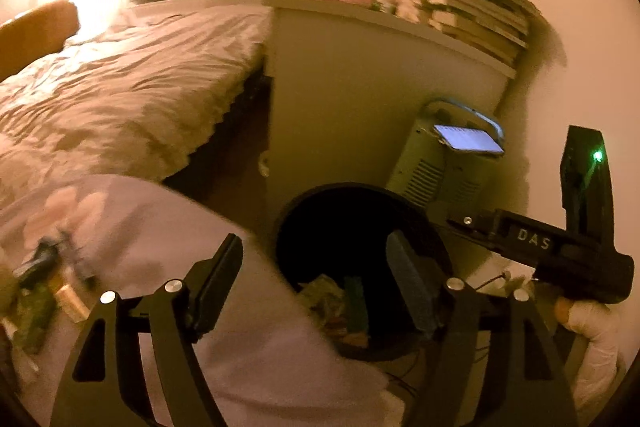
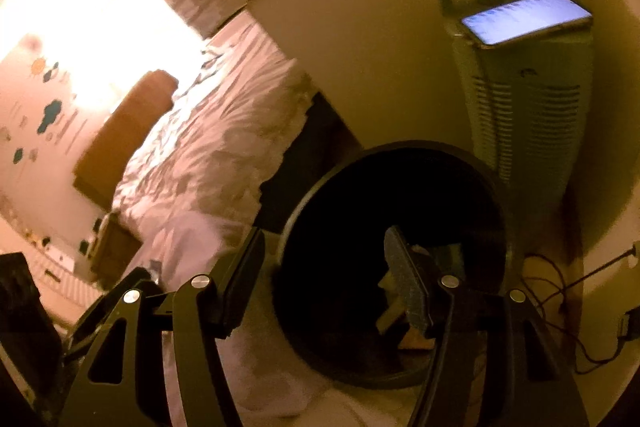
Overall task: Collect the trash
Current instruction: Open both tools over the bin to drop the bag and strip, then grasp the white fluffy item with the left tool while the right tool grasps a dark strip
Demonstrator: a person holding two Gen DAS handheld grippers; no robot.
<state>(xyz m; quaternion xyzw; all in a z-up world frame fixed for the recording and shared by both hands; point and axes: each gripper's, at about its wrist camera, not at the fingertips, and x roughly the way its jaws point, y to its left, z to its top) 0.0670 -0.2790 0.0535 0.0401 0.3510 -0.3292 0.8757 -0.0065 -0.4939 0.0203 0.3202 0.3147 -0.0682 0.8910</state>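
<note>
A round black trash bin (image 1: 304, 211) stands on the floor beside the bed; it also shows in the right wrist view (image 2: 320, 195). Crumpled wrappers (image 1: 324, 297) lie inside it, and pale scraps (image 2: 390, 319) show at its bottom. My left gripper (image 1: 316, 255) is open and empty above the bin's near rim. My right gripper (image 2: 324, 251) is open and empty over the bin mouth; its body (image 1: 560, 247) shows in the left wrist view, right of the bin. Several small trash pieces (image 1: 48, 287) lie on the pale sheet at the far left.
A bed with a rumpled patterned cover (image 1: 120, 79) fills the left. A white cabinet (image 1: 360, 75) with stacked books (image 1: 472, 15) stands behind the bin. A heater (image 2: 528, 115) with a lit phone (image 2: 524, 17) on top stands right of the bin. Cables (image 2: 568, 307) lie on the floor.
</note>
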